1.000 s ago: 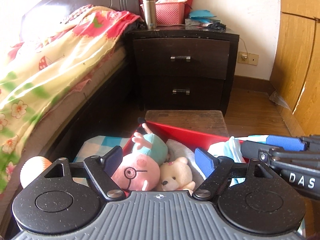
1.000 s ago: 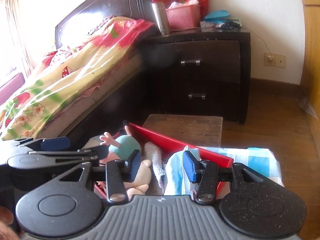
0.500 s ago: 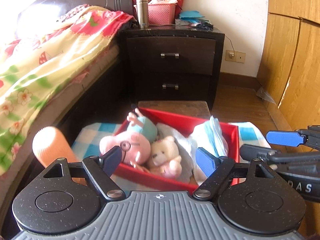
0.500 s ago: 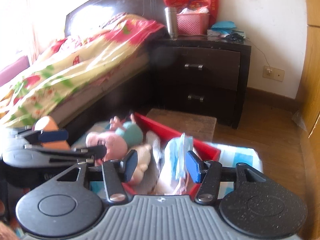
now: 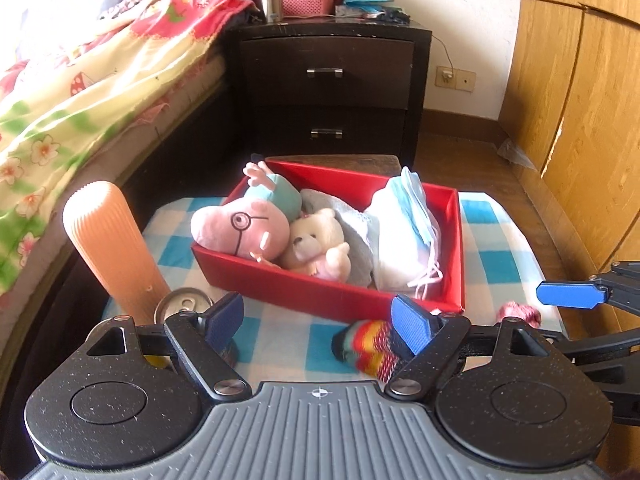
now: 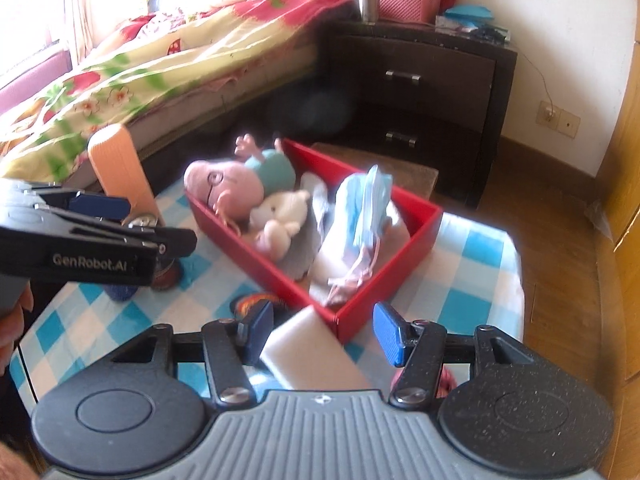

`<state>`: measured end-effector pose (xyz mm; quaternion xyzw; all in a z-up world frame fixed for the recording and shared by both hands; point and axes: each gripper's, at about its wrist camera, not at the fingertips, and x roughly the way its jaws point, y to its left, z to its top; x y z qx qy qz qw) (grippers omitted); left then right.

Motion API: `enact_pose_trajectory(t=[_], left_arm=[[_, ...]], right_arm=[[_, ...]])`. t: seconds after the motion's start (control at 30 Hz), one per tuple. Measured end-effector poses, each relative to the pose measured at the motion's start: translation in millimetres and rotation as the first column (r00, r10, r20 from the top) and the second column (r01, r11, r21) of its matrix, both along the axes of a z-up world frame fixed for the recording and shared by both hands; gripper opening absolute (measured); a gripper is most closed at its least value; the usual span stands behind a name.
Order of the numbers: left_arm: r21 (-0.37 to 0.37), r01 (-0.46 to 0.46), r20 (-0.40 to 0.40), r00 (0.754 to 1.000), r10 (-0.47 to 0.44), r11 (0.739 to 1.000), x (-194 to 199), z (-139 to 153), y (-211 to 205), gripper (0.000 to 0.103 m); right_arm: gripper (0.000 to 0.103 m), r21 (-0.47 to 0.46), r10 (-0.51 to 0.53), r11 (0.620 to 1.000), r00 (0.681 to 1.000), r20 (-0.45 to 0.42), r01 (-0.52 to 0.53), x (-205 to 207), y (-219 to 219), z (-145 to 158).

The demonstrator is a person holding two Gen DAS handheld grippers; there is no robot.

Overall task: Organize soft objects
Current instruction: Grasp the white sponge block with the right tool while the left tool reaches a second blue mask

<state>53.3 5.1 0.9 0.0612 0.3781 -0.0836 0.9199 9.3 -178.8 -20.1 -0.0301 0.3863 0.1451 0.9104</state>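
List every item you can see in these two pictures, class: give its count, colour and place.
box: 1, red, on checked cloth
pig plush: 1, pink, in box, left
teddy bear: 1, cream, in box, middle
face masks: a stack, blue-white, in box, right
sock: 1, striped, before box
sponge block: 1, white, at box corner
ribbed bottle: 1, orange, left of box
can: 1, silver top, by bottle
nightstand: 1, dark, behind
left claw: open
right claw: open, over sponge

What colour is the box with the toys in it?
Red. The box shows best in the left wrist view, sitting on the blue-and-white checked cloth.
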Motion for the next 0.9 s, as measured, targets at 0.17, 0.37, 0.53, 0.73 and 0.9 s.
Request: enact_pose_trajectory(t=[0.17,0.37,0.53,0.73,0.9], left_arm=[[0.015,0.027,0.018,0.999,-0.027,1.000,-11.4,3.2,-3.5,0.080],[0.031,0.063,0.032,0.997,-0.064,0.998,-20.7,5.2,-5.8,0.080],[0.046,0.083,0.029,0.996,-0.085,0.995,-26.9,3.6,-5.5,0.080],[0.054,0.108,0.013,0.994,-0.109,0.993,-31.2,-0.1,-6.4,0.080],[0.042,0.126,-0.001,0.992,-0.126,0.991,-33.8,-1.4,-6.4,0.080]], right_arm=[[0.033,-0.019,0.033,0.999,0.999,-0.019,-0.033,-7.2,5.0,-9.0],[0.038,-0.051,0.104,0.993,0.994,-0.031,-0.105,-13.5,12.8,-19.1],[0.038,-0.076,0.124,0.989,0.991,-0.058,-0.129,-12.7,12.7,-31.7],[0.047,-0.088,0.134,0.985,0.984,-0.119,-0.145,-1.0,7.4,-48.7],[0.049,-0.027,0.149,0.987,0.968,-0.203,-0.158,11.5,5.0,-68.9]])
